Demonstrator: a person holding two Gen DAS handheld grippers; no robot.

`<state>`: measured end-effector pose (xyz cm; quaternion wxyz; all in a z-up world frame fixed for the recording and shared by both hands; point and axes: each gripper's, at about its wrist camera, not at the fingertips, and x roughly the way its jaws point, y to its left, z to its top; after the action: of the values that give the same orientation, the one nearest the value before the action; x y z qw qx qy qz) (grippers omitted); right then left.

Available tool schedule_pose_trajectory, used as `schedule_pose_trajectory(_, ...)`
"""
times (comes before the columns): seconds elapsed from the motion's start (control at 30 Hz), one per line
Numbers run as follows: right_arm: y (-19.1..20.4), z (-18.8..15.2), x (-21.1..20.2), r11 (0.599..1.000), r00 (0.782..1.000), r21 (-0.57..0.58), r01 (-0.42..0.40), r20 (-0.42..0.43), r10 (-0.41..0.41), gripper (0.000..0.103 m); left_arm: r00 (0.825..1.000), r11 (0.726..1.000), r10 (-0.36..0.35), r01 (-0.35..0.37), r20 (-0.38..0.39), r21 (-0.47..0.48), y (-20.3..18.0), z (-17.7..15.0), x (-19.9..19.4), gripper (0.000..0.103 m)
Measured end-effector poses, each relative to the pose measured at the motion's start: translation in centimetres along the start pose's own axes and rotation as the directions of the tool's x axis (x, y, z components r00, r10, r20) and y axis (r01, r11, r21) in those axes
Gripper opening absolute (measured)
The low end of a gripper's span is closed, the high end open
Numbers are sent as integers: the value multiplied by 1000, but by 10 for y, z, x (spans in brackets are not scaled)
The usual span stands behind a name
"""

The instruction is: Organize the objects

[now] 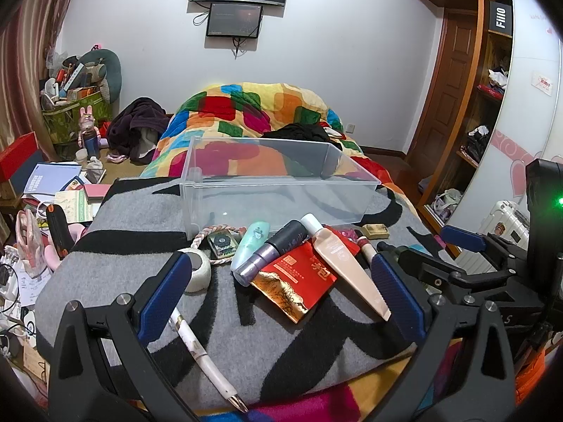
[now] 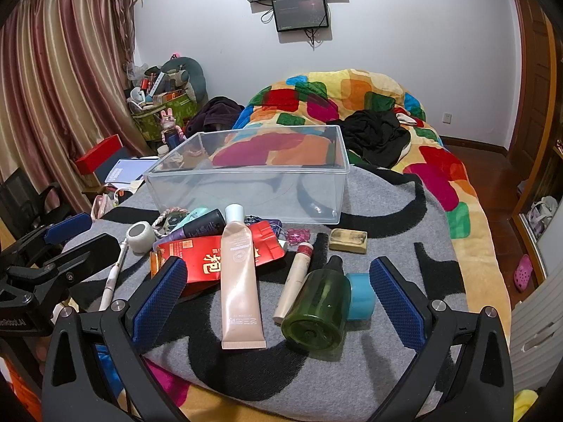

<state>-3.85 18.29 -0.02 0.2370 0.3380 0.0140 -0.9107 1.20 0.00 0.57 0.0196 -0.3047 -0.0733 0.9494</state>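
- One clear plastic bin stands on the grey-and-black blanket; nothing lies inside it.
- Just in front of the bin sits a heap of small things: one peach tube with a white cap, lying over one red packet; one dark bottle with a purple end; one pale green case.
- Left of the bin's front corner: one white tape roll, one braided cord, and one white pen nearer the cameras.
- Right of the tube, in front of the bin: one slim cream stick with a red band, one green bottle on its side, one blue cap touching it, one tan block, one pink trinket.
- The left gripper is spread wide and holds nothing, hovering above the packet.
- The right gripper is likewise spread and empty, its pads flanking the tube and green bottle without touching.
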Motion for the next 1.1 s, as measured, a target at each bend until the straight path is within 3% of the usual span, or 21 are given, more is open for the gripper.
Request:
schedule_pose_trajectory(0.3, -3, -2, -5, 1000, 1000, -5, -2, 25, 2, 102, 1000, 1000, 10, -11, -13, -14, 6, -3, -3, 102)
schedule_pose_trajectory(0.37, -7, -4, -7, 1000, 999, -6, 7, 32, -6, 102, 1000, 999, 21, -22, -23, -33, 13, -5, -4, 87)
schedule_pose_trajectory(0.43, -12, -5, -8, 1000, 999, 0, 24, 36, -24, 100, 998, 998, 41, -43, -50, -48, 21, -8, -2, 82)
schedule_pose_trajectory(0.7, -50, -14, 0, 993, 997, 84, 79, -7, -79, 81, 977, 979, 142, -163, -160, -125, 57, -36, 14, 71)
schedule_pose_trajectory(0.83, -62, -19, 6, 988, 995, 120, 99, -34, -96, 73, 963, 971, 150, -185, -222, -149, 65, -48, 29, 56)
schedule_pose_trajectory(0.9, -66, -21, 11, 986, 995, 135, 96, -49, -90, 71, 961, 969, 189, -217, -202, -122, 61, -49, 29, 54)
schedule_pose_trajectory(1.1, -64, -21, 16, 987, 996, 137, 81, -53, -75, 66, 948, 960, 264, -277, -179, -48, 59, -54, 31, 31)
